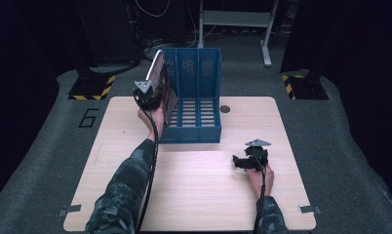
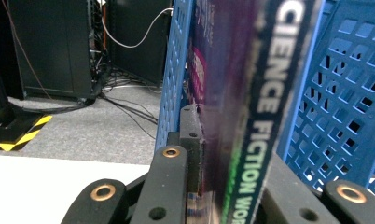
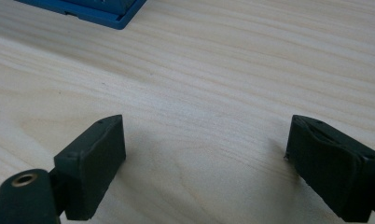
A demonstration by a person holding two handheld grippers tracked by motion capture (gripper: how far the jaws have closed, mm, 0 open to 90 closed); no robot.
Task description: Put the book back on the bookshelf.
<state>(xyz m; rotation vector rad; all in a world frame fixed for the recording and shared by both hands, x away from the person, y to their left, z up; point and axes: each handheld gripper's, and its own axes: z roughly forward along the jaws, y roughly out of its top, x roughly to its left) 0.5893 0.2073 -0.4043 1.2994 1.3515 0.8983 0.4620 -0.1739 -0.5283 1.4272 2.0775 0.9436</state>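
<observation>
With our left gripper (image 1: 146, 93) clamped on the book (image 2: 241, 116), just at the left slot of the blue file rack (image 1: 196, 92) ahead, and our right gripper (image 1: 250, 160) resting wide apart, we risk snagging the tilted book's corner on the rack's wall.

Tabletop (image 1: 194, 195): we see pale wood grain with rounded corners, and take it as our landmark.
Round cap (image 1: 225, 109): a small dark disc set in the tabletop near its far edge.
Metal brackets (image 1: 68, 210): small grey tabs at the tabletop's near corners, one at each side.
Floor (image 1: 48, 161): grey carpet all around the tabletop.
Number six (image 1: 88, 117): a dark figure on the carpet just left of the tabletop.
Striped bases (image 1: 92, 87): black-and-yellow feet beyond the tabletop's far corners.
Grey frame (image 1: 238, 19): metal legs behind the tabletop.
Cables (image 2: 129, 46): we see them trailing over the carpet behind the tabletop.
</observation>
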